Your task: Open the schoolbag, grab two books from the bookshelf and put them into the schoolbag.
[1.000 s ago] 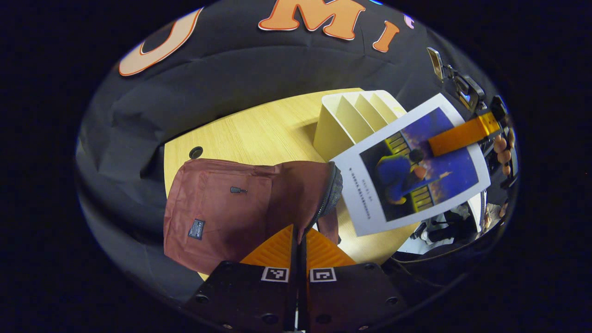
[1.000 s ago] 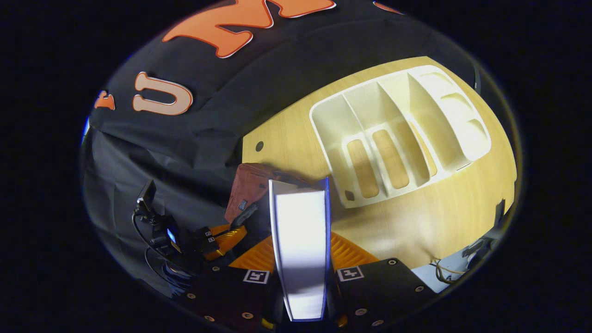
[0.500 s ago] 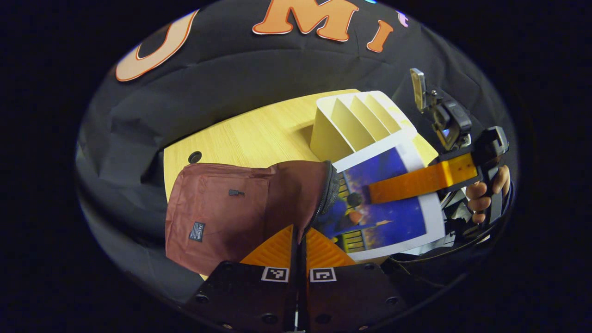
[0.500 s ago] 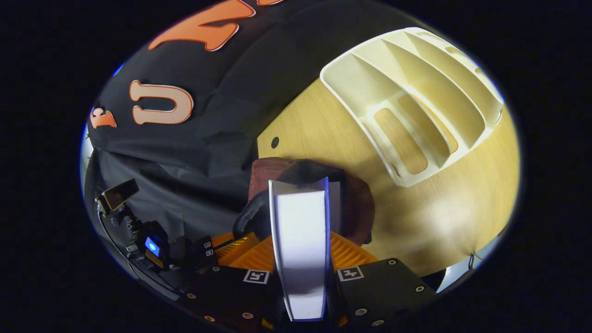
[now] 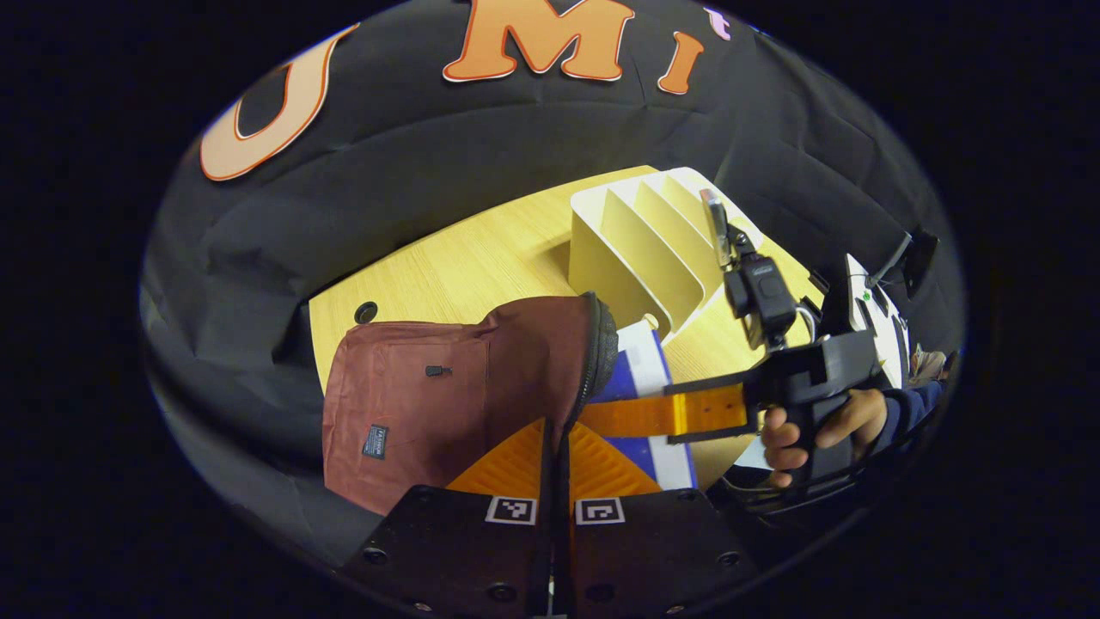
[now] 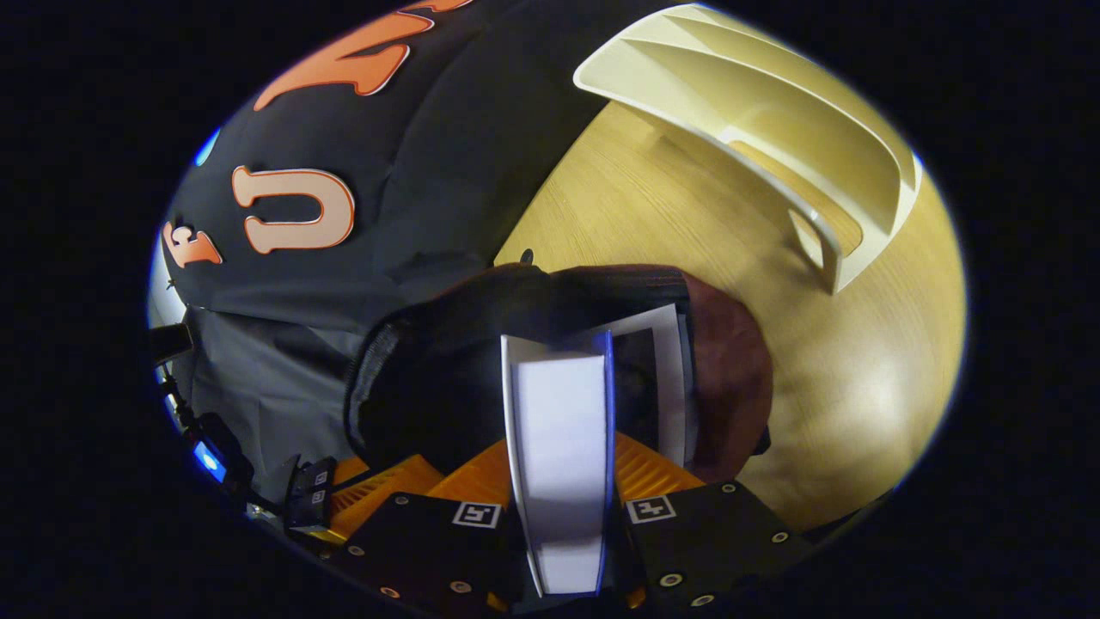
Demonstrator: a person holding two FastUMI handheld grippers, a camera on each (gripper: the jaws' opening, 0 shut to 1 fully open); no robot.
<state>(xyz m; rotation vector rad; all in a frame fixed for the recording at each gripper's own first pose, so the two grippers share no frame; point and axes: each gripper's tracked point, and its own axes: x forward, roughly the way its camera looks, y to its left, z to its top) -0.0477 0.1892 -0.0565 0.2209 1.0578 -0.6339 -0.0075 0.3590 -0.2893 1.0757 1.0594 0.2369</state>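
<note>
While my left tool point(image 5: 557, 447) pinches the bag point(image 5: 447, 395) rim, holding its mouth open on the surface point(image 5: 481, 258), I judge a book point(image 6: 559, 447) is mid-insertion. My right tool point(image 6: 559, 481), clamped on it, is level, pointing left into the opening; next, push deeper and let go.

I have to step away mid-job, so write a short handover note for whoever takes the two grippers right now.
Left gripper: shut on the rim of the brown fabric schoolbag, holding its zippered mouth open.
Right gripper: shut on the white-bordered book with a blue picture cover, its front end already inside the bag's dark opening.
The cream plastic slotted bookshelf stands on the light wooden table behind the bag; the slots in view look empty.
Done: bag opened, this book partly in.
Left: push the book fully in and release. Whether another book is already inside, I cannot tell.
</note>
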